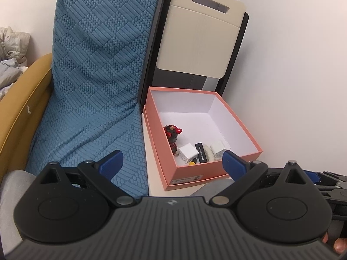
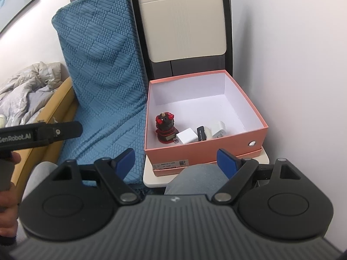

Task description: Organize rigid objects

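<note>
Right wrist view, left to right: left gripper, seen side-on at the frame edge, and in its own view its blue pads stand wide apart with nothing between them; blue quilted textile cushion leaning on the wall; salmon-pink cardboard box, lidless and seated in its own upturned lid on a cream chair seat, presumably so items drop straight in. Inside, grouped against the near wall: red-and-black figurine, white cube charger, slim black stick, second white charger. Right gripper waits before the box, pads parted and empty.
</note>
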`<state>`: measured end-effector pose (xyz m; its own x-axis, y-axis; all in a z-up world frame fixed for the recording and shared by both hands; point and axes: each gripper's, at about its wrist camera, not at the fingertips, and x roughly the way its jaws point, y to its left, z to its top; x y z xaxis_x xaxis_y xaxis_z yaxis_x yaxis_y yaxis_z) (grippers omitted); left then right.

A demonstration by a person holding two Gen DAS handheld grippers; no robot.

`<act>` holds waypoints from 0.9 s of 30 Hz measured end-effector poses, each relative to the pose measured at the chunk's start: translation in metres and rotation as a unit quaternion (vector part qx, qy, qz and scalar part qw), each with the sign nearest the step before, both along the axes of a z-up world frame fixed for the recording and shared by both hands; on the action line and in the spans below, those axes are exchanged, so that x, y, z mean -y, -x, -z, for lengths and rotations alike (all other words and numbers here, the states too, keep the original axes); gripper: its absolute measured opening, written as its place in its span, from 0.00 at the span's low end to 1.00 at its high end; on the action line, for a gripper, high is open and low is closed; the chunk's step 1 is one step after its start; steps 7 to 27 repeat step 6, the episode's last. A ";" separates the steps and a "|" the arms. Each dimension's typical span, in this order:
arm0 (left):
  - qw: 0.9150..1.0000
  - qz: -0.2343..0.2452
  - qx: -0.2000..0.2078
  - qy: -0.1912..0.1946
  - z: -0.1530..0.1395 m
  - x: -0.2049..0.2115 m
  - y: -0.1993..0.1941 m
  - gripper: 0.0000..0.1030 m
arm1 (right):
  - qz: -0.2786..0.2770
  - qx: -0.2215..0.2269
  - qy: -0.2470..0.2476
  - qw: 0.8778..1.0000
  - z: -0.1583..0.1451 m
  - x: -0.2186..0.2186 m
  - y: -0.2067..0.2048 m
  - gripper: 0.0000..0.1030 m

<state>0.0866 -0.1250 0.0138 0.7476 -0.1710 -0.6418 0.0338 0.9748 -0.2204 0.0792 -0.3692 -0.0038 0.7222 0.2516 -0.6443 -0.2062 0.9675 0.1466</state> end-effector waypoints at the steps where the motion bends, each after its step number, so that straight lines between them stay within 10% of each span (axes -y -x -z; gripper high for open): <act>1: 1.000 0.001 0.000 0.000 0.000 0.000 0.000 0.97 | 0.000 0.000 0.000 1.000 0.000 0.000 0.000 0.82; 27: 1.000 0.003 0.001 0.000 0.000 0.000 0.000 0.97 | 0.004 -0.003 -0.001 1.000 0.001 0.001 -0.001 0.82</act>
